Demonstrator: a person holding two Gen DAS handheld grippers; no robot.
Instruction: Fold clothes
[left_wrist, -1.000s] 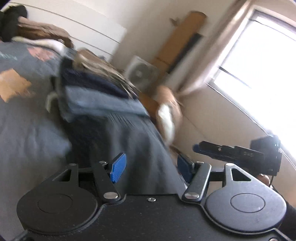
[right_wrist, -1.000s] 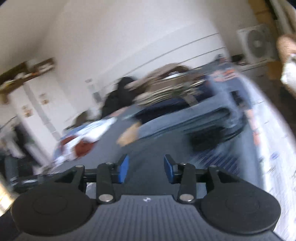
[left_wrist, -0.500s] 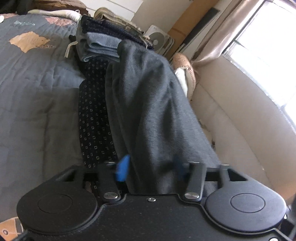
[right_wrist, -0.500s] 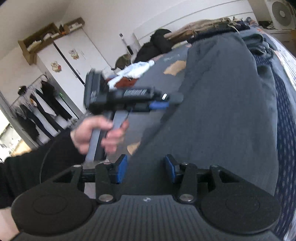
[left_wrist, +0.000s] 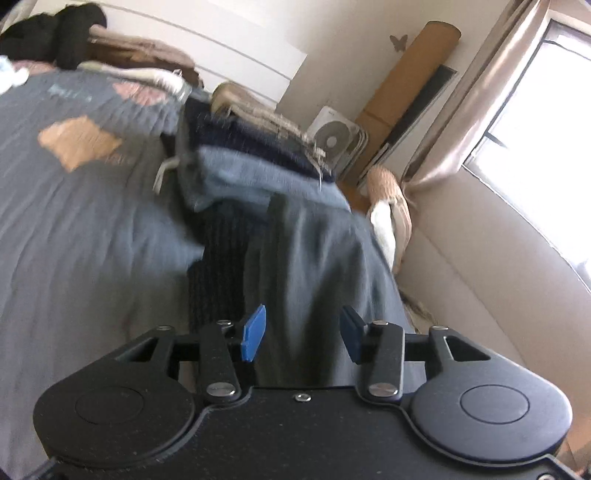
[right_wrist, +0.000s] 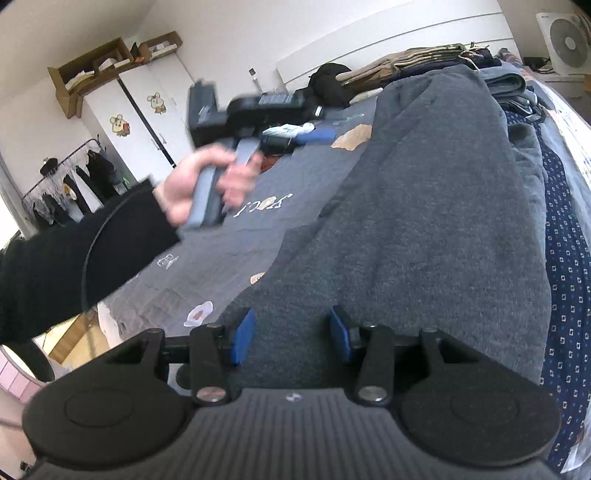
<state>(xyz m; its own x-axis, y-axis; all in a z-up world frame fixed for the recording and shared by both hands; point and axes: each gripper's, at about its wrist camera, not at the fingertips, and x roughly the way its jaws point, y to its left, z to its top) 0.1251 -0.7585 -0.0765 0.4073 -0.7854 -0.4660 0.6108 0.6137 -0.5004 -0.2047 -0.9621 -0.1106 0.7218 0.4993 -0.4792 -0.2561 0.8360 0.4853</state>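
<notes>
Sweater (right_wrist: 436, 206), soft, limp grey knit, lies lengthwise on the bed (right_wrist: 236, 236) under your two tools (left_wrist: 301, 328) (right_wrist: 291, 334), both spread apart and empty, so pinch its hem edge.

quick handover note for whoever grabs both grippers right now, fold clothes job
Left tongs: open, holding nothing, over the near end of the dark grey garment.
Right tongs: open, holding nothing, over the same garment's near end.
The garment lies lengthwise on the bed, on top of a navy dotted cloth. Beyond its far end is a stack of folded clothes.
Done: garment looks folded lengthwise into a long strip.
Left: probably fold it across and add it to the stack; the dotted cloth looks unfolded.
</notes>
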